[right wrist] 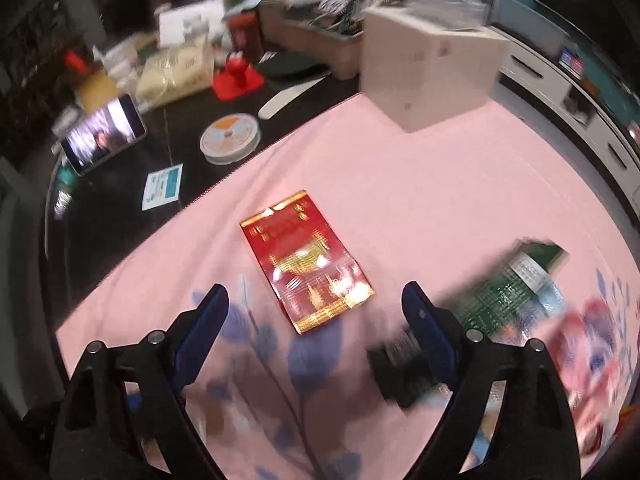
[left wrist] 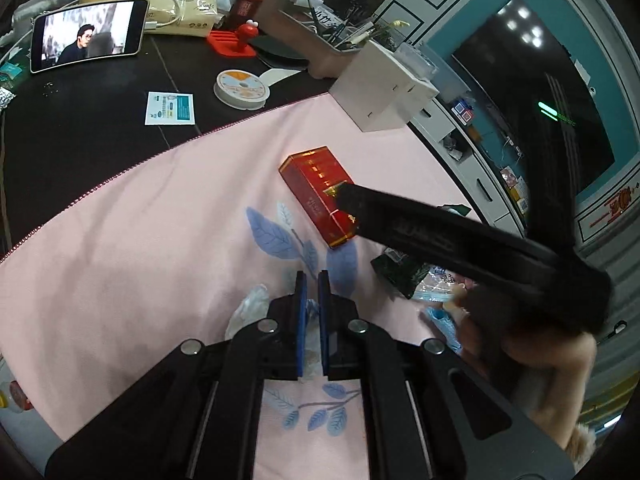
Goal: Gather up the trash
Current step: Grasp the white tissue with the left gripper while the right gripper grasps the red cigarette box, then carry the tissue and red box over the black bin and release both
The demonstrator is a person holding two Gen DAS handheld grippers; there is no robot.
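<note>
A red cigarette box (left wrist: 316, 194) lies on the pink cloth (left wrist: 160, 240); it also shows in the right wrist view (right wrist: 308, 264). My left gripper (left wrist: 313, 280) is shut on a clear plastic wrapper (left wrist: 250, 308) that hangs under its fingers. My right gripper (right wrist: 316, 300) is open and empty, just above the red box; one of its black fingers crosses the left wrist view (left wrist: 440, 228). A dark green wrapper (right wrist: 508, 292) and a pink-and-blue wrapper (right wrist: 588, 356) lie to the right, blurred.
A white box (right wrist: 428, 68) stands at the cloth's far edge. On the dark table beyond are a white spool (right wrist: 230, 138), a small card (right wrist: 164, 186), a phone (left wrist: 88, 34) playing video, a red stand (left wrist: 236, 40) and clutter. A cabinet (left wrist: 472, 148) runs along the right.
</note>
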